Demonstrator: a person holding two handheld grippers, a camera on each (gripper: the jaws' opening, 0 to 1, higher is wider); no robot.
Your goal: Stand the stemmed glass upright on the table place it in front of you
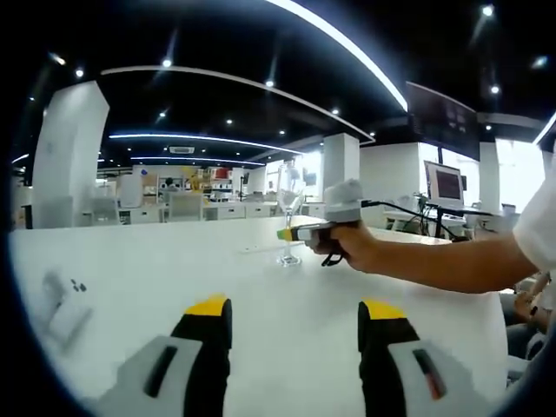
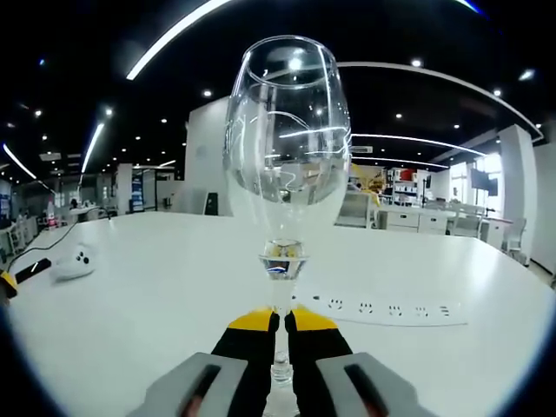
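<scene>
we have the right gripper [image 2: 281,323] pinching the stemmed glass [image 2: 287,165] stem, upright over the table [image 2: 156,287]. left gripper [image 1: 295,314] spread, idle, glass at its 12 o'clock. next we seat the base, then release.

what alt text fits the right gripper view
A clear stemmed wine glass stands upright, its stem clamped between the yellow-tipped black jaws of the right gripper, over a white table with a flush socket strip.

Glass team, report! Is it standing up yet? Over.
Right tongs shut on stem of glass, upright on table. Left tongs open, holding nothing. Nothing in the way.
</scene>
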